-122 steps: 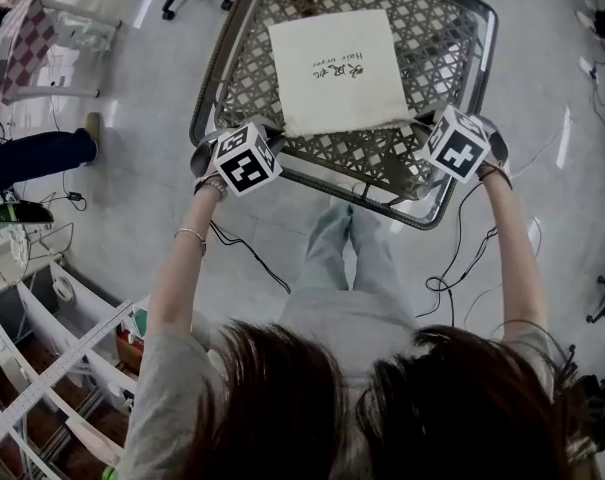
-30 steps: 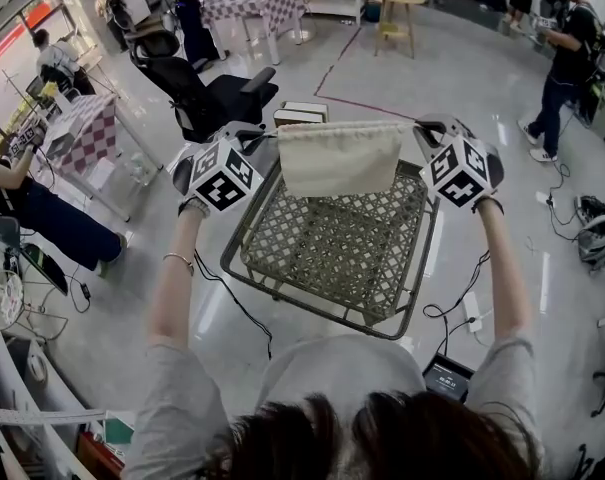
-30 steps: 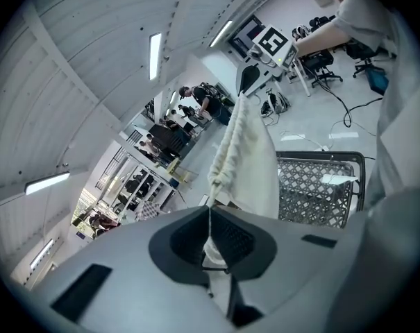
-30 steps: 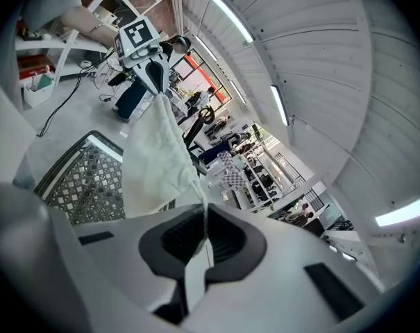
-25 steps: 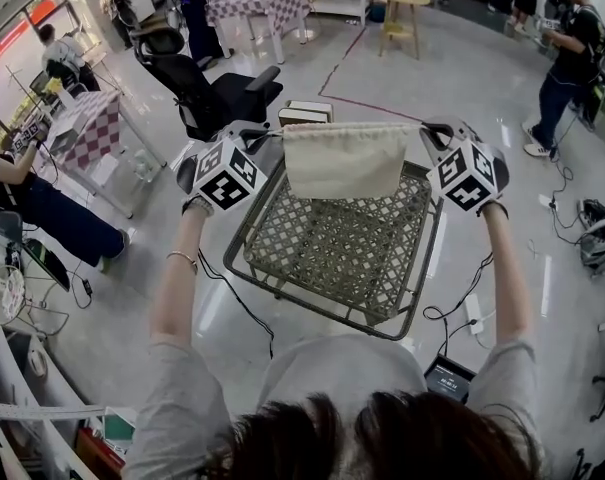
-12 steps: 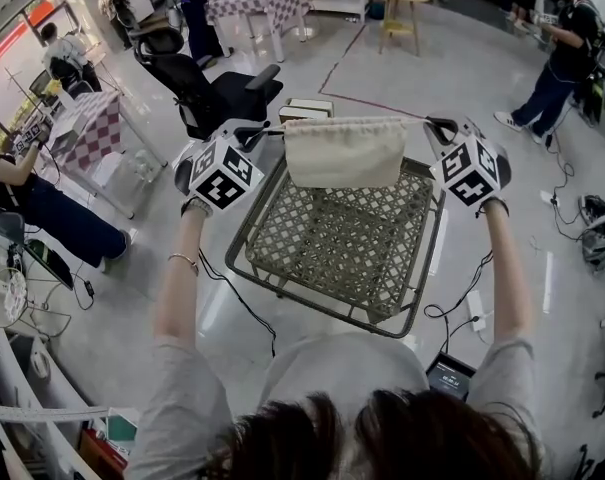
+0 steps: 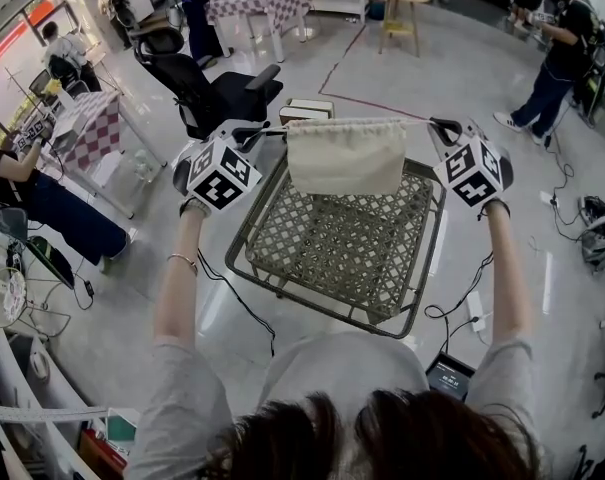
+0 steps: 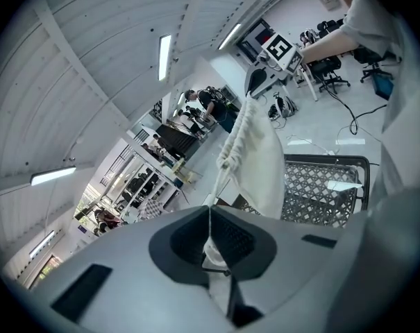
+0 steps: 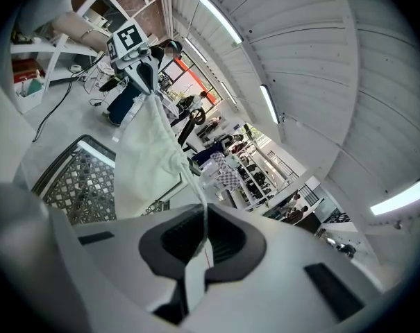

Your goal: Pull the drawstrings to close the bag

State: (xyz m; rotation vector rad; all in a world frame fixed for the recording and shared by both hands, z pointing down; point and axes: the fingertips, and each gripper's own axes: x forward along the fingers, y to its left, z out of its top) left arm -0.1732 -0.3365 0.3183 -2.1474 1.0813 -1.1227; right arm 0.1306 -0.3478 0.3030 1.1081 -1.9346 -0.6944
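Note:
A cream cloth drawstring bag (image 7: 347, 156) hangs in the air above the woven lattice table (image 7: 332, 243), its mouth gathered along the top. My left gripper (image 7: 270, 133) is shut on the left drawstring (image 8: 219, 179); the taut cord runs from its jaws up to the bunched bag (image 8: 262, 161). My right gripper (image 7: 437, 126) is shut on the right drawstring (image 9: 198, 193), which leads to the bag (image 9: 150, 158). Each gripper view shows the other gripper beyond the bag: the right gripper (image 8: 264, 78) and the left gripper (image 9: 146, 66).
A black office chair (image 7: 217, 93) and a small box (image 7: 307, 110) stand just beyond the table. Cables (image 7: 452, 303) trail on the floor at both sides. Checkered tables (image 7: 87, 128) and several people are farther off.
Several seconds ago the bag lay flat on the table between the grippers. Now it hangs lifted by its cords with the mouth bunched. Over the last second both grippers barely moved.

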